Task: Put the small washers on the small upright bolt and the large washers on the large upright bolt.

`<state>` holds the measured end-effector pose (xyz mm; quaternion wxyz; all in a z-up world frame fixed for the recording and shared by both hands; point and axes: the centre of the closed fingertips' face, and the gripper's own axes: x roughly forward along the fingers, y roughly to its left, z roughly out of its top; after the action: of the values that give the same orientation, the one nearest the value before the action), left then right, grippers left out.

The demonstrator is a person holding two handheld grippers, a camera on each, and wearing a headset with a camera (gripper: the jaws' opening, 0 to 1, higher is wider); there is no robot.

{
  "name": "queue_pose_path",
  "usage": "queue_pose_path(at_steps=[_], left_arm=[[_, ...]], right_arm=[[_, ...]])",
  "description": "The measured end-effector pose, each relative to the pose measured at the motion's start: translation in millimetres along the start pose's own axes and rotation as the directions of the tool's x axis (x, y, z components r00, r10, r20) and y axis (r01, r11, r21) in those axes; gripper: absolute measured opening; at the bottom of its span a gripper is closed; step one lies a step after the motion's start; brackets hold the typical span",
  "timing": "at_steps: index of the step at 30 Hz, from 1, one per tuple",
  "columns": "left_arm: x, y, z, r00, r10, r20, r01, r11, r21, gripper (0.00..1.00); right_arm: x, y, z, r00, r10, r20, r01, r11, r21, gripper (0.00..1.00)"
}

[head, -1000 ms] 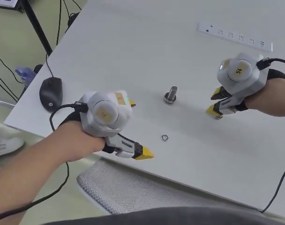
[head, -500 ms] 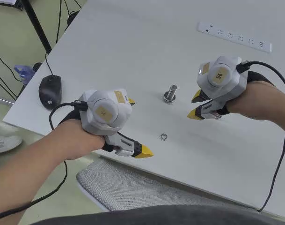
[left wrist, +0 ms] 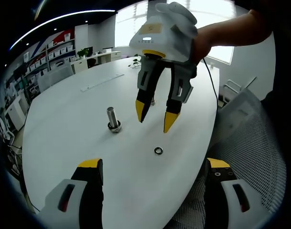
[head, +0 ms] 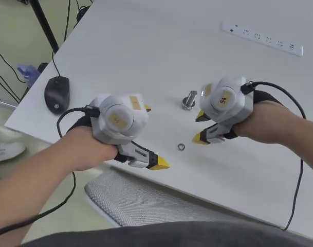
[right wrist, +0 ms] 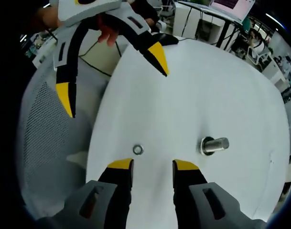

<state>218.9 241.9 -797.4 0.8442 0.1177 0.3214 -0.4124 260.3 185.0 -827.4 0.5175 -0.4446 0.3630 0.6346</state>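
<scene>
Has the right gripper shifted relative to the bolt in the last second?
Yes. The right gripper has come in sideways toward the upright bolt, now close beside it, with its open jaws near the loose washer.

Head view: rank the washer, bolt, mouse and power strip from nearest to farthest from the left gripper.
From the left gripper:
1. Washer, lying flat just right of its jaws.
2. Bolt, upright, beyond the washer.
3. Mouse, off to the far left.
4. Power strip, at the far right.
</scene>
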Motion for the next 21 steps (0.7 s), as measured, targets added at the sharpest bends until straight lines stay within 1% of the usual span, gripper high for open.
queue_pose_path(at_steps=[3, 5, 8, 11, 12, 14, 17, 21], left_arm=[[0.1, -0.7, -0.1, 1.0000, 0.001, 0.002, -0.001, 1.000, -0.004, 0.87], [0.4, -1.4, -0.5, 1.0000, 0.000, 0.000, 0.000, 1.000, -0.002, 0.87], [1.1, -2.1, -0.4, 1.0000, -0.001, 0.000, 0.001, 1.000, -0.001, 0.87], [1.5, -2.3, 0.7, 1.0000, -0.001, 0.003, 0.001, 1.000, -0.002, 0.87], [1.7, -2.2, 0.9, 1.0000, 0.000, 0.004, 0.000, 1.000, -0.001, 0.87], [2.1, -2.6, 1.4, 1.0000, -0.001, 0.004, 0.001, 1.000, 0.000, 0.87], [2.9, -3.5, 1.8, 1.0000, -0.005, 0.003, 0.004, 1.000, 0.004, 0.86], [2.9, -3.1, 2.5, 0.9999, -0.001, 0.012, 0.001, 1.000, -0.003, 0.85]], right_arm=[[6.7, 5.2, 2.1, 0.9999, 0.012, 0.006, -0.012, 1.000, -0.013, 0.33], [12.9, 8.5, 2.7, 0.9998, 0.017, 0.009, -0.017, 0.999, -0.034, 0.33], [27.0, 12.8, -1.9, 0.9993, 0.037, -0.005, -0.037, 0.998, -0.049, 0.32], [36.2, 16.7, -3.8, 0.9986, 0.049, -0.018, -0.050, 0.996, -0.067, 0.32], [38.2, 17.7, -4.2, 0.9986, 0.049, -0.021, -0.050, 0.996, -0.076, 0.31], [41.2, 16.7, -4.0, 0.9991, 0.035, -0.025, -0.038, 0.993, -0.115, 0.30], [46.0, 17.1, -2.9, 0.9986, 0.044, -0.029, -0.047, 0.992, -0.120, 0.28], [50.1, 15.8, -3.1, 0.9980, 0.048, -0.041, -0.053, 0.991, -0.126, 0.27]])
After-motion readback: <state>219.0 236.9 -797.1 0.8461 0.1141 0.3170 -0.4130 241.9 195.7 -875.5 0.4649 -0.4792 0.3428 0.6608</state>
